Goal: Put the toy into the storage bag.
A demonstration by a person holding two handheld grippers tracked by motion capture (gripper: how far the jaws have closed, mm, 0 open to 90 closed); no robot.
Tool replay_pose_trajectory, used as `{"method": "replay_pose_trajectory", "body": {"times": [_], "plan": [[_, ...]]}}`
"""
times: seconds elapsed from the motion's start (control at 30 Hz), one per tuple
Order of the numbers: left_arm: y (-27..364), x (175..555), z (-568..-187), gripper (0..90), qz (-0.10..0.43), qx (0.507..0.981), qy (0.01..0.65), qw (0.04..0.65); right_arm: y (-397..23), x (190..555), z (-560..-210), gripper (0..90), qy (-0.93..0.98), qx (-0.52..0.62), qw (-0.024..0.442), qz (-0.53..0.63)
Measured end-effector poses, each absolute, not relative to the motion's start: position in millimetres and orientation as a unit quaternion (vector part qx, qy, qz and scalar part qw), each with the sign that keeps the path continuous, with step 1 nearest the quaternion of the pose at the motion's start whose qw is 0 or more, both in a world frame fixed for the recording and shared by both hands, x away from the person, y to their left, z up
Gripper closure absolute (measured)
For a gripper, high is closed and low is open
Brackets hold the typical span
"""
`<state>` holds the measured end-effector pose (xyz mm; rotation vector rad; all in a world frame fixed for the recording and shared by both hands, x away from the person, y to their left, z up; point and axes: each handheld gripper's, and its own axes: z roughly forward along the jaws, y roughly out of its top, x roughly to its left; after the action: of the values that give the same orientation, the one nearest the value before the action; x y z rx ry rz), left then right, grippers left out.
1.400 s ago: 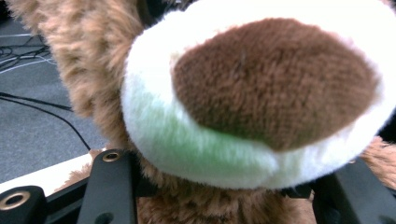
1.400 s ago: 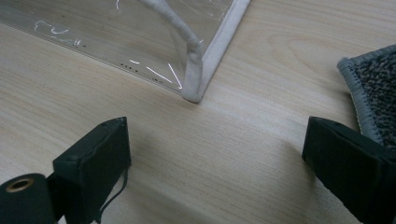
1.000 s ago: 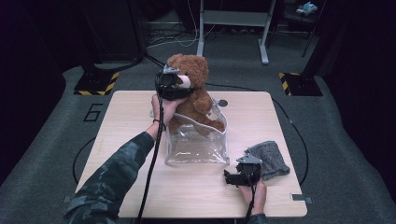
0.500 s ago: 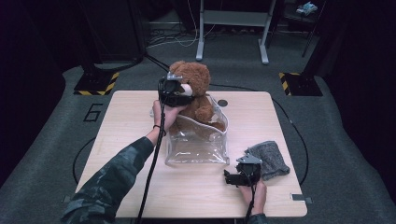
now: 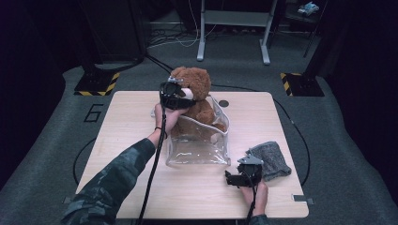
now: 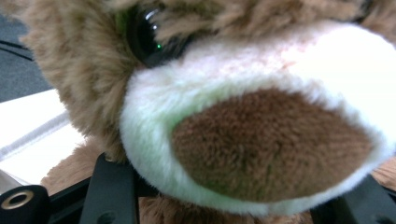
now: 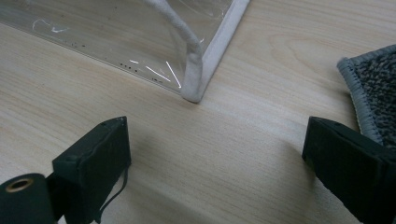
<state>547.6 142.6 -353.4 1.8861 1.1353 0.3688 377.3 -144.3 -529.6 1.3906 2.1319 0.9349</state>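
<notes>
Since the earlier frames, the left gripper (image 5: 176, 95) had shifted slightly toward the near side of the table with the teddy bear (image 5: 193, 89), while the right gripper (image 5: 242, 176) had stayed where it was. In the left gripper view the jaws stood on either side of the bear's pale muzzle (image 6: 252, 140), clasping it at a half-wide spread, the brown nose filling the space between them. From above, the bear sat upright with its lower body inside the clear plastic bag (image 5: 199, 143), its head above the bag's rim and the person's left hand just behind the gripper.

The right gripper rested low over the wooden table (image 5: 126, 122) near its front edge, jaws spread wide with nothing between them. In its own view the bag's white-edged corner (image 7: 198, 79) lay just ahead, and the grey cloth (image 7: 373, 88) lay beside the jaw on the right side of that view.
</notes>
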Motion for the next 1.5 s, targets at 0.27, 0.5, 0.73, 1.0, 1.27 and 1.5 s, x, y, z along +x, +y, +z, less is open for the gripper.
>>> {"method": "replay_pose_trajectory", "body": {"times": [0.27,0.5,0.73,1.0,1.27,1.5], "plan": [[142.0,547.2,-353.2,45.3,0.150,0.764,0.454,0.433,-144.2,377.3,-529.6,7.1,0.768,0.501,0.213,0.337],[141.4,549.4,-356.5,45.2,0.147,0.769,0.455,0.424,-144.3,377.4,-529.6,7.1,0.769,0.500,0.211,0.339],[140.6,551.7,-364.2,44.9,0.138,0.784,0.454,0.401,-145.3,377.5,-529.5,7.1,0.771,0.497,0.211,0.337],[143.2,550.4,-373.2,44.4,0.128,0.800,0.449,0.376,-145.2,377.9,-529.5,7.1,0.768,0.500,0.213,0.339],[149.1,544.3,-365.1,28.1,0.126,0.801,0.440,0.385,-146.2,378.2,-529.5,6.9,0.769,0.498,0.211,0.340],[169.5,530.3,-348.5,15.8,0.138,0.794,0.442,0.394,-145.4,378.1,-529.4,6.9,0.768,0.499,0.214,0.339]]}}
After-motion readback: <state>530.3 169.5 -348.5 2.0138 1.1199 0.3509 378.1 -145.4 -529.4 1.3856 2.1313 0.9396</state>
